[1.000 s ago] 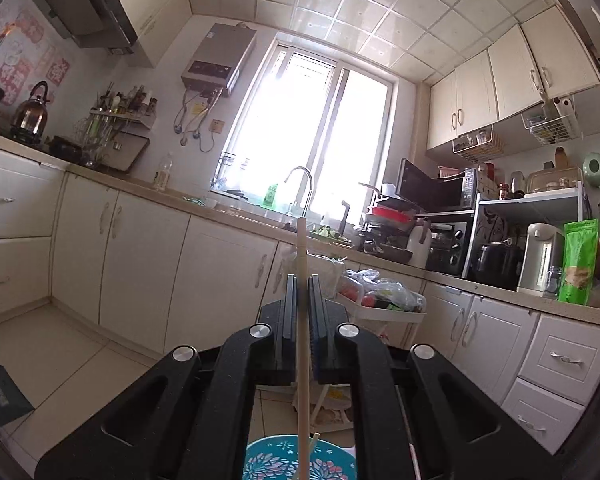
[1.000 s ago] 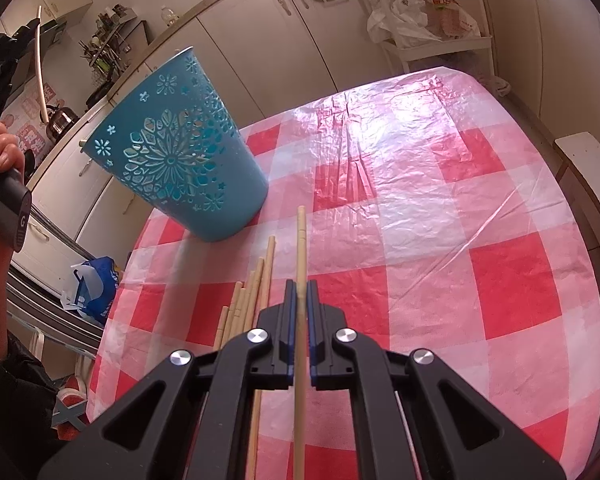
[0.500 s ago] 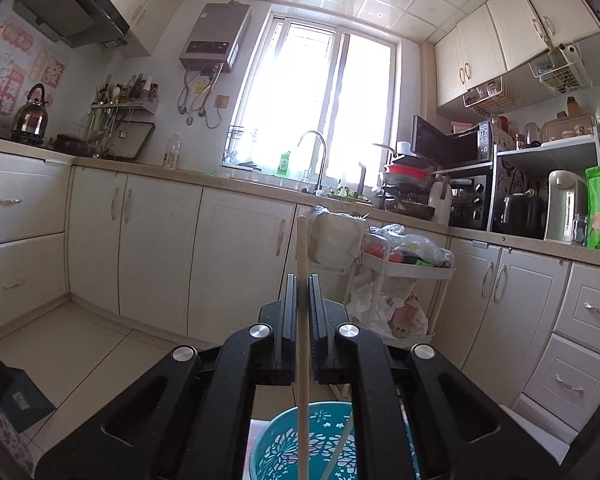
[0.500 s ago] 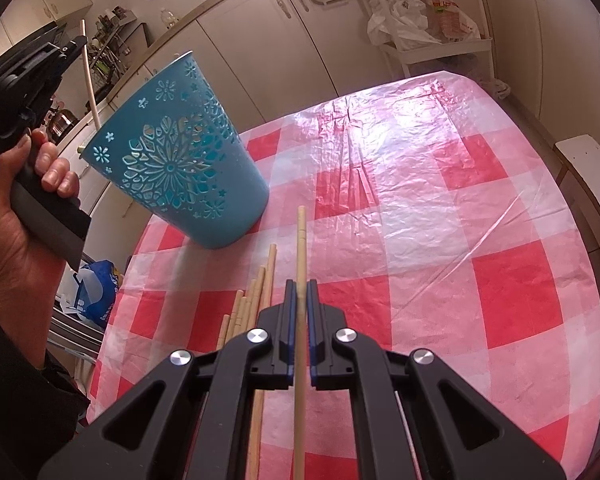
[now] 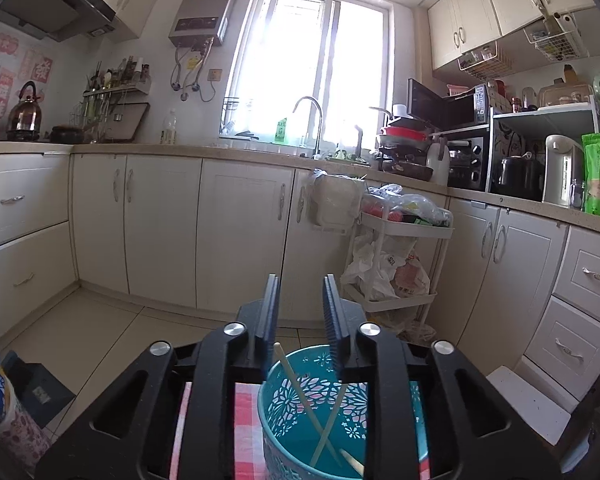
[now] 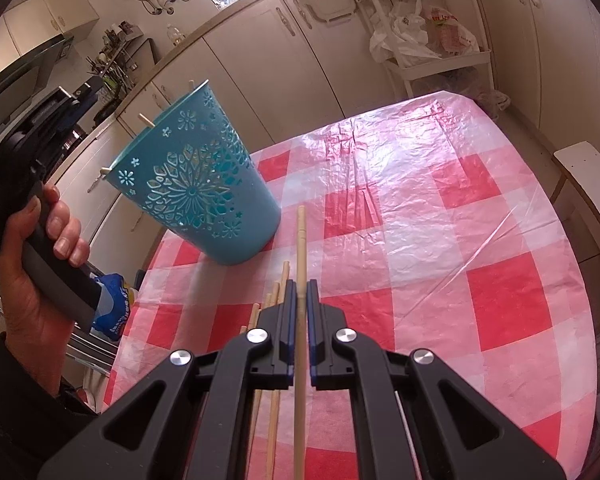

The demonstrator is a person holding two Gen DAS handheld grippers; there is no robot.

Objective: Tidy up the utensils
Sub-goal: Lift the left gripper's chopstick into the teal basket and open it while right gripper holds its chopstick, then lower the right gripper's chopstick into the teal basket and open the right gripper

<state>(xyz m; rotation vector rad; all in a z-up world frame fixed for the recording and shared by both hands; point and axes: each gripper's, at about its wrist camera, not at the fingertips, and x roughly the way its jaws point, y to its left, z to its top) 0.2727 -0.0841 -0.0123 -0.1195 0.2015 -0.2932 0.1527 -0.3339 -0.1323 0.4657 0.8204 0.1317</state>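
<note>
A teal cut-out basket (image 6: 198, 184) stands on the red-checked tablecloth (image 6: 440, 240). It also shows in the left wrist view (image 5: 300, 428), with chopsticks (image 5: 300, 392) leaning inside it. My left gripper (image 5: 300, 280) is open and empty, just above the basket's rim. In the right wrist view it (image 6: 40, 152) is held in a hand left of the basket. My right gripper (image 6: 300, 286) is shut on a wooden chopstick (image 6: 300, 240), above the table in front of the basket. Several loose chopsticks (image 6: 276, 300) lie on the cloth under it.
White kitchen cabinets (image 5: 240, 232) and a white trolley with bags (image 5: 396, 264) stand beyond the table. A white stool (image 6: 592, 172) stands at the table's right edge. A blue bag (image 6: 112, 304) sits on the floor at the left.
My left gripper has opened and let its chopstick drop into the basket, after tilting down over the rim. My right gripper has stayed shut on its chopstick, nearly still.
</note>
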